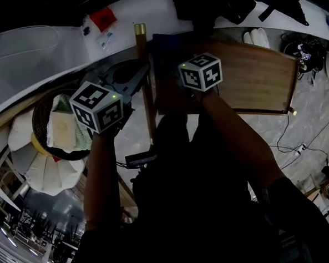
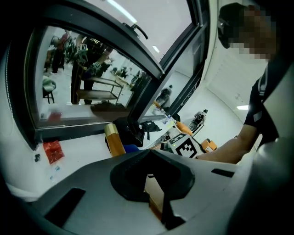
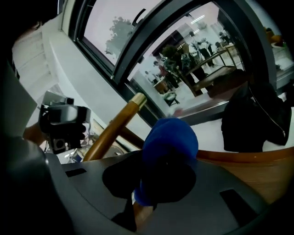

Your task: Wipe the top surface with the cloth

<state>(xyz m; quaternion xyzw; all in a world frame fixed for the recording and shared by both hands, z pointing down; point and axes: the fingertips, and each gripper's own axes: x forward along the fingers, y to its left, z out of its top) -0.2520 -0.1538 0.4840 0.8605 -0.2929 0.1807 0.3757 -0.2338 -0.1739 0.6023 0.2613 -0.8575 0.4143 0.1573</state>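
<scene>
Right gripper view — right gripper (image 3: 134, 211) pinches cloth (image 3: 170, 147); left gripper (image 2: 161, 210) clamps wooden rail (image 2: 153, 188)

Cloth (image 3: 170, 147): plain blue. Tabletop (image 1: 255, 72): brown wood grain. Post (image 1: 146, 90): golden brown with a brass-coloured cap. Left cube (image 1: 96, 106) and right cube (image 1: 201, 71): white faces with black square markers. Packet (image 1: 102, 18): red. Sill (image 1: 146, 10): white. Basket (image 1: 39, 116): dark weave.

The right tool (image 3: 148, 198) grips a blue cloth (image 3: 170, 143).
</scene>
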